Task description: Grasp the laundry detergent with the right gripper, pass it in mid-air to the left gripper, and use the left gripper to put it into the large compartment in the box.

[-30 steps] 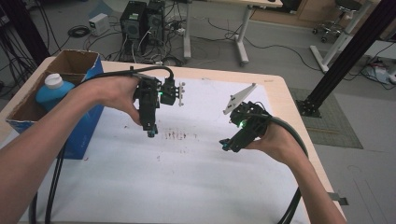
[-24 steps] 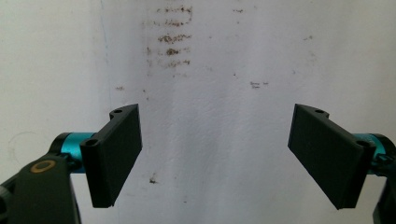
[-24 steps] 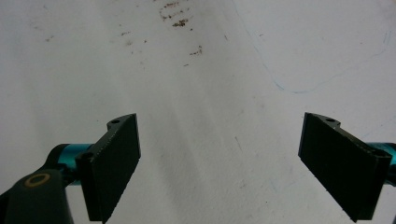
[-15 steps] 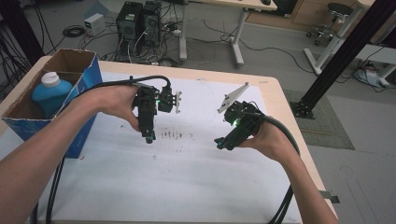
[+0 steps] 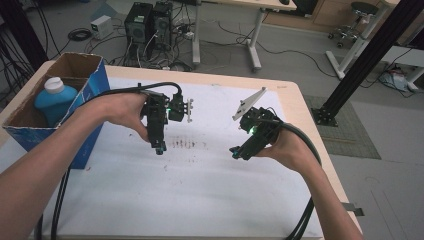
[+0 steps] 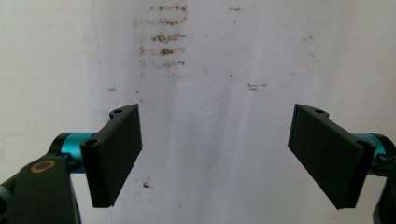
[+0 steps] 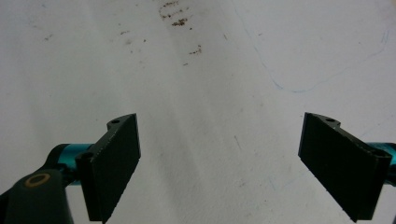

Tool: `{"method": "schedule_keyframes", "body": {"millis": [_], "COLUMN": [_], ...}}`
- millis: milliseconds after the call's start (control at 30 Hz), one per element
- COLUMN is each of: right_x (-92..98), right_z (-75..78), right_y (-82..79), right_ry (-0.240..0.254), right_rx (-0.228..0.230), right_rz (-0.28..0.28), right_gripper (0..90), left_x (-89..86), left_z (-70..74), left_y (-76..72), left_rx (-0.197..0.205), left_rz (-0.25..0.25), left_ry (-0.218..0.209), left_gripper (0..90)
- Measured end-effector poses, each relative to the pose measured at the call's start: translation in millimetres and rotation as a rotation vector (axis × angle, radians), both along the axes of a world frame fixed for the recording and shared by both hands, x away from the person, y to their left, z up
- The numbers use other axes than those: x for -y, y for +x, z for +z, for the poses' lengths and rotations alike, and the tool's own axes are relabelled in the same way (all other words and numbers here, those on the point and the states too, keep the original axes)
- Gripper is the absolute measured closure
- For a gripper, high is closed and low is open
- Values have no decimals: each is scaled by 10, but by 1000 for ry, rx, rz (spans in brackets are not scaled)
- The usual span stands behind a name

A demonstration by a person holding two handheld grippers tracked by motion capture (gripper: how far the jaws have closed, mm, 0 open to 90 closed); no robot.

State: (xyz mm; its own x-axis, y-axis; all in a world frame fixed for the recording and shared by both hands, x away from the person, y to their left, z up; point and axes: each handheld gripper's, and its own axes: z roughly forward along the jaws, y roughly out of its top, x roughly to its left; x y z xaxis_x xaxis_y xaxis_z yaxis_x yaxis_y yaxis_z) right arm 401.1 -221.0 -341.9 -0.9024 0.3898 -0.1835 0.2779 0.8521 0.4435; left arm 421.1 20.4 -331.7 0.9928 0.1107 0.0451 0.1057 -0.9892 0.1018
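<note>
Coming in from the near edge, both forearms reach over the white sheet (image 5: 200, 200) covering the table (image 5: 295, 100). L hand (image 5: 117, 110) holds the left gripper (image 5: 159, 148) pointing down at the sheet, jaws wide apart w/ nothing btwn them; in the left gripper view (image 6: 215, 156) bare paper shows thru the gap. R hand (image 5: 287, 147) holds the right gripper (image 5: 236, 152) tilted down & toward the middle, jaws also wide apart & empty, same in the right gripper view (image 7: 219, 165). Both tips hover just above the paper, well apart from each other. Btwn them, a bit farther out, sits a patch of brown smudges (image 5: 186, 144) on the sheet, just beside the left gripper tip; it shows ahead of the jaws in the left gripper view (image 6: 164, 37) & the right gripper view (image 7: 175, 14). Thin blue pen line (image 7: 299, 88) curves on the paper near it. Farther back at the table's L edge: open cardboard box (image 5: 75, 70) w/ blue side, a blue bottle (image 5: 52, 100) w/ white cap standing inside. Beyond the table, floor w/ PC towers (image 5: 152, 25) & cables.
</note>
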Motion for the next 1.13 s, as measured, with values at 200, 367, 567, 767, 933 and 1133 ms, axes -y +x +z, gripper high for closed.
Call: {"method": "schedule_keyframes", "body": {"millis": [200,367,567,767,933,1133], "right_x": [-15,-8,8,16,19,35], "right_z": [-3,4,2,-13,-12,-57], "right_y": [-5,-4,-28,-38,-47,-51], "right_ry": [1,6,9,9,16,26], "right_rx": [0,4,5,6,8,6], "right_rz": [4,3,2,1,-2,-5], "right_gripper": [123,123,123,124,124,123], "left_x": [-26,-32,-26,-11,-13,-33], "left_z": [-8,-3,-13,-23,-42,-86], "left_y": [-16,-10,-13,-33,-34,-14], "left_rx": [1,0,-5,-2,-4,-6], "left_rz": [10,10,9,0,-2,2], "left_ry": [-5,-10,-8,-9,-16,-50], "left_gripper": [176,176,176,176,176,176]}}
